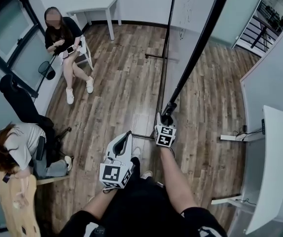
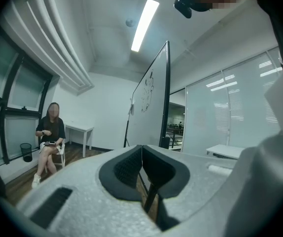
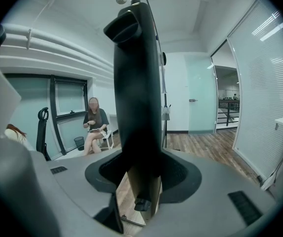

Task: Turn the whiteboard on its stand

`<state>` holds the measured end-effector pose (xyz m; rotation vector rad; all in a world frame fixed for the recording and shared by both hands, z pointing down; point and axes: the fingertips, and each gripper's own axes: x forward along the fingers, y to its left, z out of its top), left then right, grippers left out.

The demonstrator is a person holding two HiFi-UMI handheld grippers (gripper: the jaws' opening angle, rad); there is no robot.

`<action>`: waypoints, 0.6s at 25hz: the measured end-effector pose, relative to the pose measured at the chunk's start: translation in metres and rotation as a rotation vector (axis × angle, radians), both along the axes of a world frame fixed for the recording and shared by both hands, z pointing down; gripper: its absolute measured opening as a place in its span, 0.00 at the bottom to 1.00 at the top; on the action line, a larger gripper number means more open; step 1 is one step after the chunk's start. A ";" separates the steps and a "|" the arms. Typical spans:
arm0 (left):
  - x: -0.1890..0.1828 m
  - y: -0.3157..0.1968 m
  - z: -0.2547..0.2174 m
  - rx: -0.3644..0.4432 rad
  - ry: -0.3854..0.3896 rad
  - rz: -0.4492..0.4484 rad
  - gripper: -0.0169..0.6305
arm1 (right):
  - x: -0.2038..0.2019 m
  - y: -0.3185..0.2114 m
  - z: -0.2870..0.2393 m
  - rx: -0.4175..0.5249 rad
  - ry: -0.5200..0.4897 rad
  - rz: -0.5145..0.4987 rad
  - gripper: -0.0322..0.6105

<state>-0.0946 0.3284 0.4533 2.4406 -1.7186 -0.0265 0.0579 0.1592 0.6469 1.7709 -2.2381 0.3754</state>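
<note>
The whiteboard (image 1: pixel 187 28) stands edge-on in the head view, its black frame (image 1: pixel 200 38) slanting from the top right down to the middle. The stand's black post (image 1: pixel 165 58) and floor bar lie to its left. My right gripper (image 1: pixel 167 118) is shut on the frame's near end; in the right gripper view the dark frame edge (image 3: pixel 136 93) rises straight up out of the jaws. My left gripper (image 1: pixel 126 136) hangs lower and to the left, apart from the board, with its pads (image 2: pixel 131 167) pressed together on nothing. Ahead of it stands the whiteboard (image 2: pixel 149 107).
A person sits on a white chair (image 1: pixel 65 41) at the far left, and another person (image 1: pixel 20 147) bends over at the near left beside a black office chair (image 1: pixel 18 100). A white table (image 1: pixel 94 6) stands at the back, a white desk (image 1: pixel 272 162) along the right glass wall.
</note>
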 end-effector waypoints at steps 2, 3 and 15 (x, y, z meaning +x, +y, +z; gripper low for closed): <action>0.001 0.010 -0.001 -0.005 -0.006 -0.001 0.05 | 0.003 0.011 0.000 0.001 0.000 0.000 0.34; 0.000 0.013 -0.001 -0.007 -0.009 0.001 0.05 | 0.003 0.016 0.000 0.003 0.000 0.000 0.34; 0.001 0.005 0.009 -0.028 -0.010 0.117 0.05 | 0.004 0.057 0.003 0.007 0.003 0.022 0.34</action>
